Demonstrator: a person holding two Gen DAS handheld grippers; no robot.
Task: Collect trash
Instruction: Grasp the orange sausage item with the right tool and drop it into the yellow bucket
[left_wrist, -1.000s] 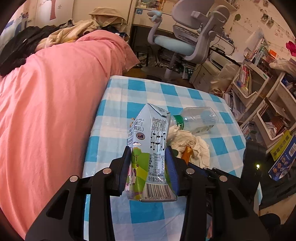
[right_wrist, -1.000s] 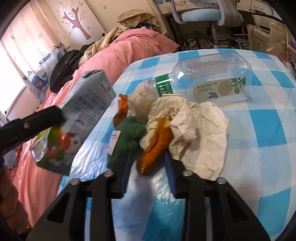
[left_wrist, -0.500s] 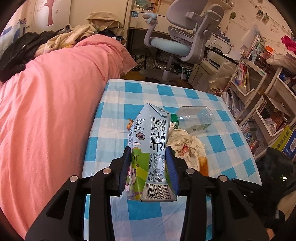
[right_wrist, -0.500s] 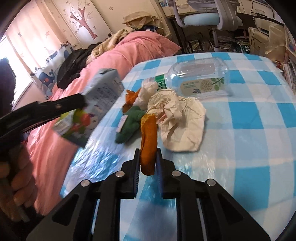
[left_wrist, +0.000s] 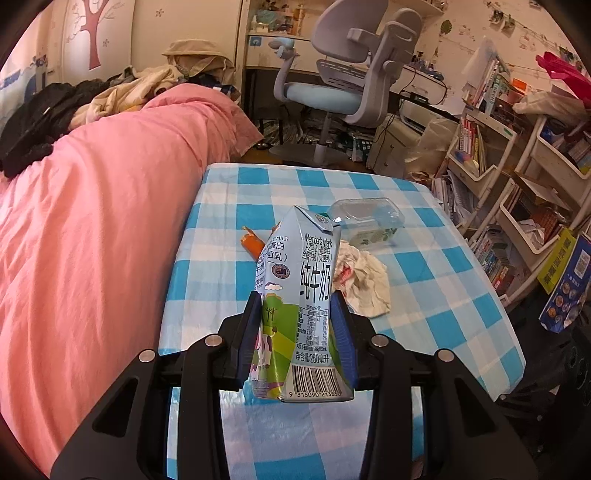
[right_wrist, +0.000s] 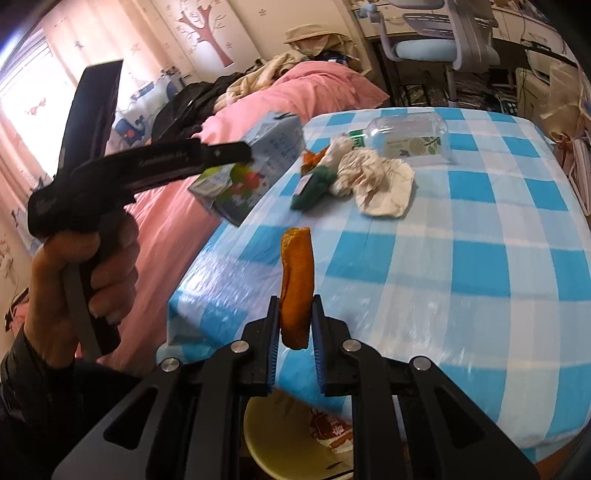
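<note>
Mid-haul here: the left gripper (left_wrist: 298, 334) has its jaws clamped around a milk carton (left_wrist: 301, 295), held up over the checkered surface (left_wrist: 436, 266), while the right gripper (right_wrist: 295, 345) has its jaws pinched nearly shut on an orange peel (right_wrist: 295, 284) near the surface's edge. Below that sits what looks like a yellow bin (right_wrist: 273, 439), though it's mostly hidden. Next up is probably dropping both in there; the crumpled paper (right_wrist: 376, 181) and plastic bottle (right_wrist: 402, 136) remain.
</note>
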